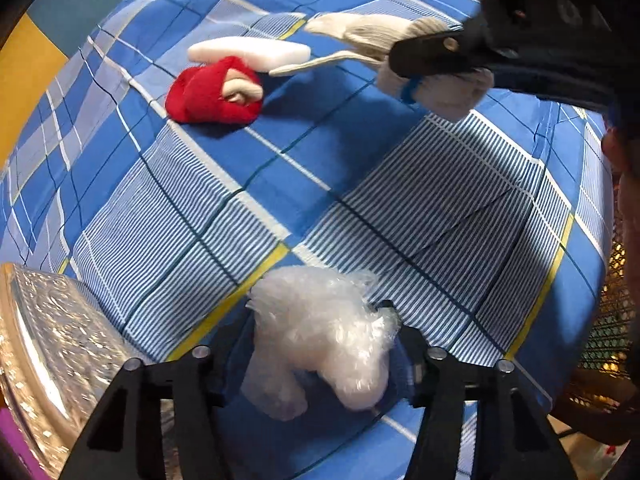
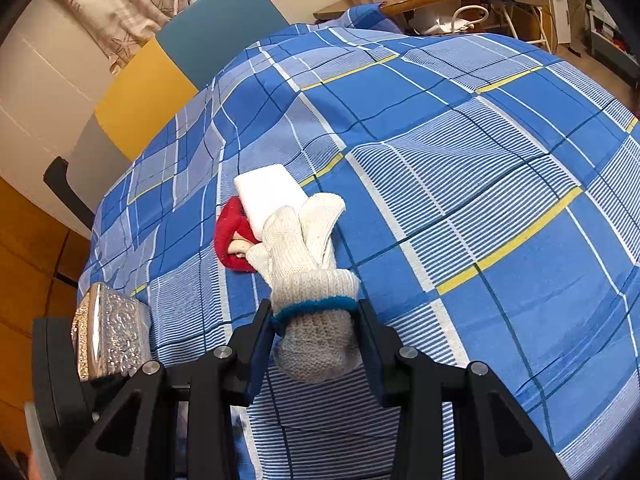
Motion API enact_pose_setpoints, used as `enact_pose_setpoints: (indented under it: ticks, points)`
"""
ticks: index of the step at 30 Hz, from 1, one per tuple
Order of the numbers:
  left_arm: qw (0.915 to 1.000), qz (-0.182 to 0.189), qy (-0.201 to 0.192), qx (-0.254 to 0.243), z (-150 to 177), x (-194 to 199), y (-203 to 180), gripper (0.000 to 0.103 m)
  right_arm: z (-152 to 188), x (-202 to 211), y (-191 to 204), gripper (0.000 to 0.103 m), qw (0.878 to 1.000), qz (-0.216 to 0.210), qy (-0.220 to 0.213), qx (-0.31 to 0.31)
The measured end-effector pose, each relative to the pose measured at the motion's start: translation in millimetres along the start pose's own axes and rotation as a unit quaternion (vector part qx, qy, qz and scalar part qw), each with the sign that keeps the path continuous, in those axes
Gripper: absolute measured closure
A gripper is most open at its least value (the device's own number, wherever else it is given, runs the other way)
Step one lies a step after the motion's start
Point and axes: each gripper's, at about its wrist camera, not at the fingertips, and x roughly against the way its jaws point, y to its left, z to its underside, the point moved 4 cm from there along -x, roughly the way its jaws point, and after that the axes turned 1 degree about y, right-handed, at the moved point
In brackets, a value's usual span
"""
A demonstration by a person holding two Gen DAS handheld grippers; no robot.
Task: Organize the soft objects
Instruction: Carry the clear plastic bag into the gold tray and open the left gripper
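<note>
Ok, left gripper (image 1: 316, 344) pinches crinkly bubble wrap (image 1: 320, 336); right gripper (image 2: 316, 320) clamps knit glove (image 2: 308, 256) cuff, red plush (image 2: 232, 232) beyond.

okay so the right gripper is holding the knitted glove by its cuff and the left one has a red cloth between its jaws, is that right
Not quite. The left gripper has a crumpled wad of clear plastic wrap between its jaws, as the left wrist view shows; the red cloth lies untouched further up the blue checked sheet. The right gripper does hold the knitted glove by its cuff.
</note>
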Motion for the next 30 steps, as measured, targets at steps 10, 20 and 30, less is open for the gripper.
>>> enact_pose_setpoints:
  ticks: [10,20,30]
  points:
    - [0.992,0.008,-0.075,0.101,36.4,7.3,19.4,0.048,1.5,2.4,5.9,0.063,0.999,0.025,-0.009,0.034]
    - [0.9731,-0.016,-0.163,0.162,104.2,65.9,10.5,0.048,6.3,0.9,26.1,0.063,0.991,0.076,-0.022,0.111]
    - [0.9526,-0.043,-0.229,0.196,144.2,117.0,24.4,0.048,29.1,15.0,58.3,0.063,0.985,0.057,-0.042,0.16]
